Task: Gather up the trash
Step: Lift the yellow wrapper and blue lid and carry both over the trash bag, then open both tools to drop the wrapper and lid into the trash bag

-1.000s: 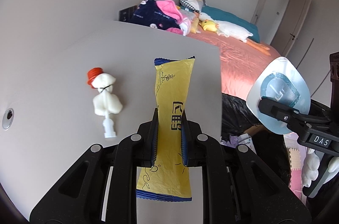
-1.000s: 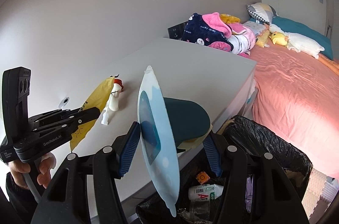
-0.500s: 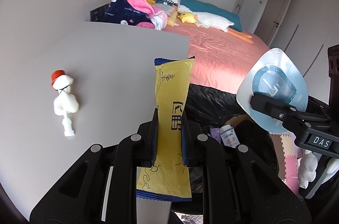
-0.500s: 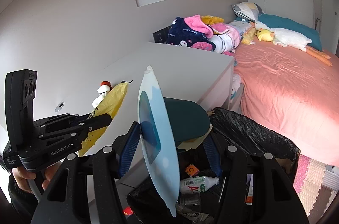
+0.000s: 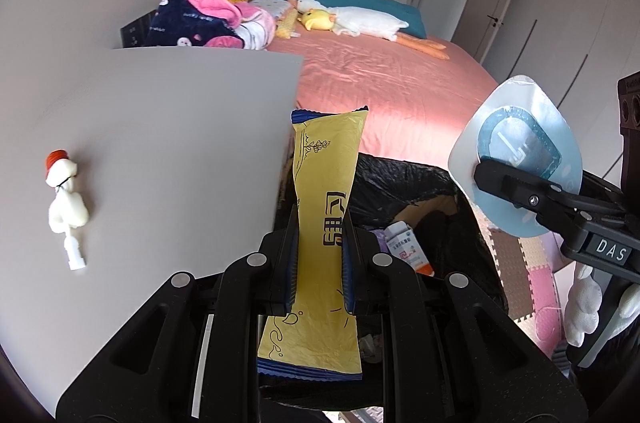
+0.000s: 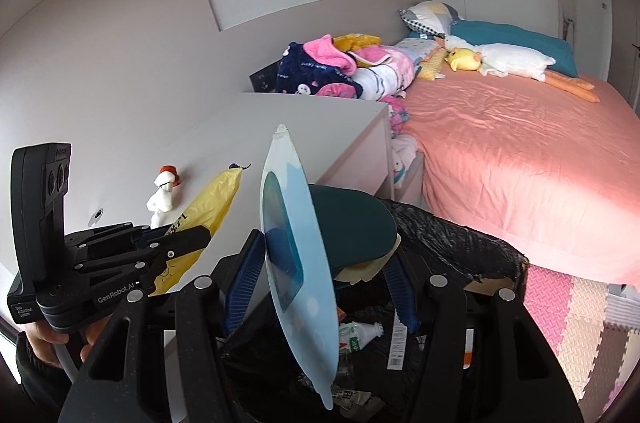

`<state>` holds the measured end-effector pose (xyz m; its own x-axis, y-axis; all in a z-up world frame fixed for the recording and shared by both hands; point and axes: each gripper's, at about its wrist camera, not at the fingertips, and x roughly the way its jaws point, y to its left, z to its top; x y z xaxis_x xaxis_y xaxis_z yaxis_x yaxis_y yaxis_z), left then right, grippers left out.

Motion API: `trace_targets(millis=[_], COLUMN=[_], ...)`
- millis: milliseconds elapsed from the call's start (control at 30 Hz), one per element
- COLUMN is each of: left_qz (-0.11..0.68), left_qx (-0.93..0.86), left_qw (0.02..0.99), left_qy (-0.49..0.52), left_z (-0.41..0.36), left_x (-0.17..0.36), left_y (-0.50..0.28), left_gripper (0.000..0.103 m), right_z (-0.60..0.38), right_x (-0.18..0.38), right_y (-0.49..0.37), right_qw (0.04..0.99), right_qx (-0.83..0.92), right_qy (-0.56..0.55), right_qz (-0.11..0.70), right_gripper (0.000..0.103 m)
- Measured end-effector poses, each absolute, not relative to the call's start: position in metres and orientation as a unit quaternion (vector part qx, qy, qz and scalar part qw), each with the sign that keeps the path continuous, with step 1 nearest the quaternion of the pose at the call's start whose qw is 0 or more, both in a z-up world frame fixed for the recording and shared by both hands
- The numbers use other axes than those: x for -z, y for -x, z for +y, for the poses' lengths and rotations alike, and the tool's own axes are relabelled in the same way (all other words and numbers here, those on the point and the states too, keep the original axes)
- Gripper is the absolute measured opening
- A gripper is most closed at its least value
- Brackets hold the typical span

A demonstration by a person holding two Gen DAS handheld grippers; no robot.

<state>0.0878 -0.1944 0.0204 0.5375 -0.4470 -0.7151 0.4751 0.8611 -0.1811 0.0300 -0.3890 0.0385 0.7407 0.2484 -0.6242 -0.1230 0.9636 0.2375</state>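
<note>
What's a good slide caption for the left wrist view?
Left tongs shut on a yellow wrapper, above the black trash bag beside the grey desk.

both tools carried off the white table (image 5: 160, 143), now over black trash bag (image 5: 400, 183)

The snack wrapper (image 5: 320, 223) is yellow with dark blue ends and black line drawings. The blister pack (image 5: 516, 163) is pale blue with a teal centre. The bin bag (image 5: 400, 183) is black, the bedsheet (image 5: 400, 83) salmon pink, and the bottle-shaped toy (image 5: 66, 195) white with a red cap.
</note>
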Motion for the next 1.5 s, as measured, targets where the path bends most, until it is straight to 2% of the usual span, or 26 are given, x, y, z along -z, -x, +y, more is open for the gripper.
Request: trace_targets(millis=[200,233,267,300,333,367,767,1500], left_qz=[0.412,0.415,0.416,0.415,0.403,0.393,0.399,0.403], left_qx=[0.303,0.316,0.321,0.318,0.313,0.309,0.307,0.255], left_qw=[0.859,0.853,0.850,0.852,0.859,0.865,0.862,0.878], left_qy=[-0.017,-0.020,-0.024,-0.029,-0.034,-0.042,-0.058,-0.041], left_z=[-0.215,-0.219,-0.222,-0.225,-0.227,-0.229,-0.234,-0.190], left_x=[-0.015,-0.014,-0.013,-0.012,-0.013,-0.013,-0.008,-0.003], left_y=[-0.085,-0.083,-0.081,-0.080,-0.077,-0.074,-0.068,-0.086], left_gripper=[0.018,0.030,0.047,0.094,0.097,0.097,0.097,0.097], right_z=[-0.412,-0.416,-0.420,-0.424,-0.430,-0.434,-0.457,-0.412], right_x=[-0.039,-0.039,-0.040,-0.040,-0.042,-0.043,-0.039,-0.028], right_y=[-0.023,-0.021,-0.020,-0.017,-0.011,-0.006,-0.003,-0.030], right_qw=[0.930,0.930,0.930,0.932,0.939,0.944,0.940,0.934], right_qx=[-0.079,-0.077,-0.075,-0.069,-0.047,-0.028,-0.011,-0.058], right_qy=[-0.104,-0.109,-0.114,-0.119,-0.126,-0.133,-0.162,-0.148], right_qz=[0.343,0.343,0.341,0.335,0.316,0.302,0.299,0.319], right_gripper=[0.060,0.060,0.064,0.078,0.086,0.091,0.091,0.091])
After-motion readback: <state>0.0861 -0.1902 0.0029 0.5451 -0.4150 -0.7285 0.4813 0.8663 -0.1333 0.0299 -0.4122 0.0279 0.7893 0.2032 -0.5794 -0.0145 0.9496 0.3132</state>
